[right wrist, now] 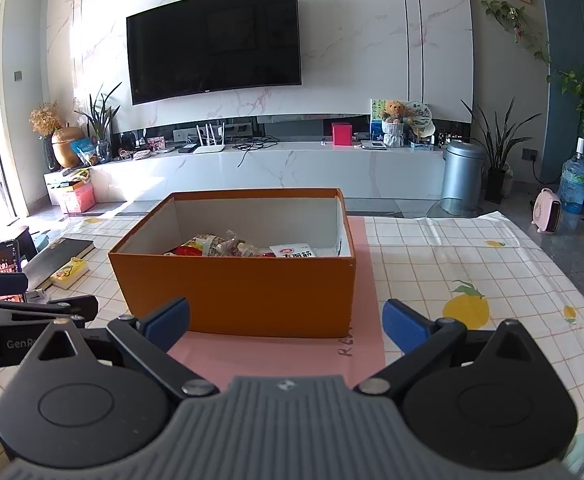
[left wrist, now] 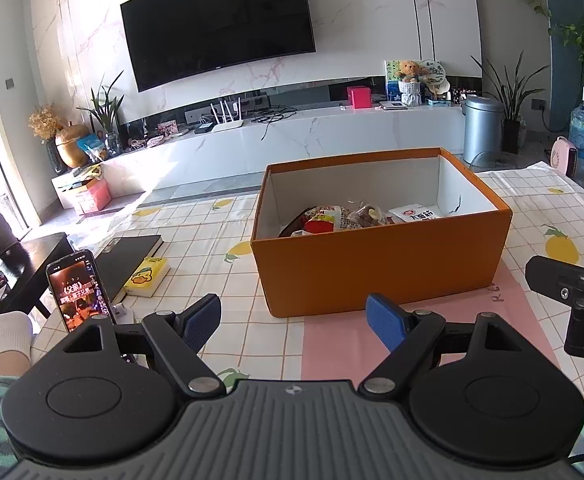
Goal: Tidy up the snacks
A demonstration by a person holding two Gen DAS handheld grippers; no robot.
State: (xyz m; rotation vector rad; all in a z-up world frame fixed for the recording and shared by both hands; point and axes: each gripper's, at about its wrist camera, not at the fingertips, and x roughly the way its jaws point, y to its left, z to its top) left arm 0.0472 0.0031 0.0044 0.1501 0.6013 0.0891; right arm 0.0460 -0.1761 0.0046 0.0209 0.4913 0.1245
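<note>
An orange cardboard box [left wrist: 376, 268] stands open on the table, also seen in the right wrist view [right wrist: 235, 292]. Several snack packets [left wrist: 336, 218] lie on its floor, among them a white packet [left wrist: 416, 213]; they also show in the right wrist view [right wrist: 227, 249]. My left gripper [left wrist: 294, 322] is open and empty, in front of the box's near wall. My right gripper [right wrist: 285, 324] is open and empty, also just short of the box. The right gripper shows at the left view's right edge [left wrist: 572, 300].
A phone [left wrist: 77, 290] stands propped at the left, next to a black book [left wrist: 127, 260] and a yellow pack [left wrist: 147, 276]. A checked lemon-print cloth [right wrist: 472, 264] and a pink mat [left wrist: 432, 340] cover the table. A person's hand [left wrist: 3, 340] is at the left edge.
</note>
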